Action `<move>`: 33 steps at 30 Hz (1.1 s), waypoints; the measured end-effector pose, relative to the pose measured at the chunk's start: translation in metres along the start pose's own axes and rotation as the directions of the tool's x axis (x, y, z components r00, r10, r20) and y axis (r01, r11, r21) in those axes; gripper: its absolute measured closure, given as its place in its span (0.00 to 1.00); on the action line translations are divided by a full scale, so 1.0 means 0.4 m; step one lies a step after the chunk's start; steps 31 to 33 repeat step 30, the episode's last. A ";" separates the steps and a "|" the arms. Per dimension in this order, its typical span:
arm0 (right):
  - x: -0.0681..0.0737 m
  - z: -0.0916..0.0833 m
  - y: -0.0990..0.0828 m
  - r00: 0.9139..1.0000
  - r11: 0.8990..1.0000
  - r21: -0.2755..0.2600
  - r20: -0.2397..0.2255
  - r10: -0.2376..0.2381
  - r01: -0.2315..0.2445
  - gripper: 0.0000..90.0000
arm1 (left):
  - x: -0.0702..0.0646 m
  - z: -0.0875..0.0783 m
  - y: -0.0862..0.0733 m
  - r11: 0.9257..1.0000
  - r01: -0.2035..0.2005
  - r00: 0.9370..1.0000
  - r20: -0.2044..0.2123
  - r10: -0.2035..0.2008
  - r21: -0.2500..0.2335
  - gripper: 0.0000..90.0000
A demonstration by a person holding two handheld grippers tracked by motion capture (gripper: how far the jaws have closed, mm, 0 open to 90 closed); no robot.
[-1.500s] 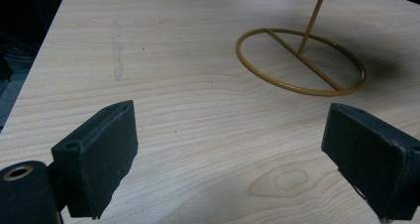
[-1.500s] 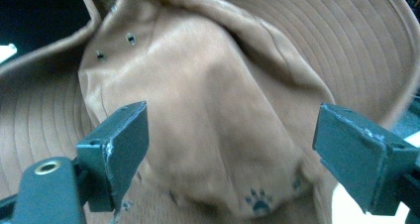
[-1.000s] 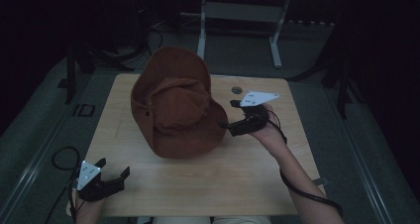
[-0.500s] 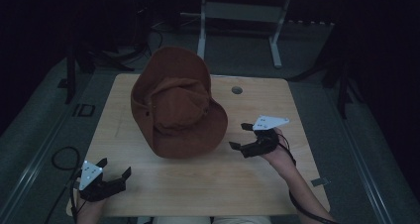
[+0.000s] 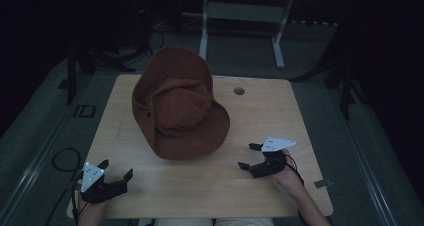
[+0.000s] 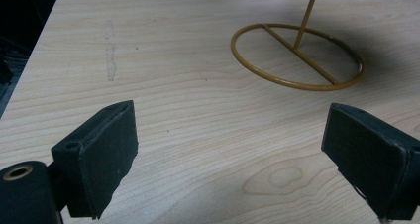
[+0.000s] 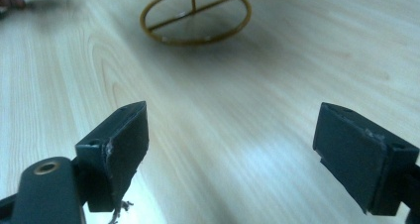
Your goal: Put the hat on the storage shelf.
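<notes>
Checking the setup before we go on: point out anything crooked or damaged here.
The brown hat sits tilted on its gold wire stand, brim dipping toward the near side. The right gripper has a frayed pad on one jaw. Nothing spilled.

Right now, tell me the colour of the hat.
Brown, a reddish rust shade; the hat shows best in the high view.

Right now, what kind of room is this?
Probably a dim lab or workshop: a bare wooden table, a brown hat on a wire stand, cables on the floor, metal frames behind.
</notes>
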State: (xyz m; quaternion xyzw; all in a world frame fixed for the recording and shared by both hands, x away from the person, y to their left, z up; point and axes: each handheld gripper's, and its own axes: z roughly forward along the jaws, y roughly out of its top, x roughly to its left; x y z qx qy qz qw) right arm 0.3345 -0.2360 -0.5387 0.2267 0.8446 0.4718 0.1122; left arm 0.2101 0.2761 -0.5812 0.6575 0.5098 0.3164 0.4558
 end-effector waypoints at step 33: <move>-0.022 -0.098 -0.143 0.998 0.999 0.039 0.050 0.023 -0.025 0.14 | -0.002 0.001 -0.002 1.000 -0.005 1.000 -0.009 0.005 0.010 0.09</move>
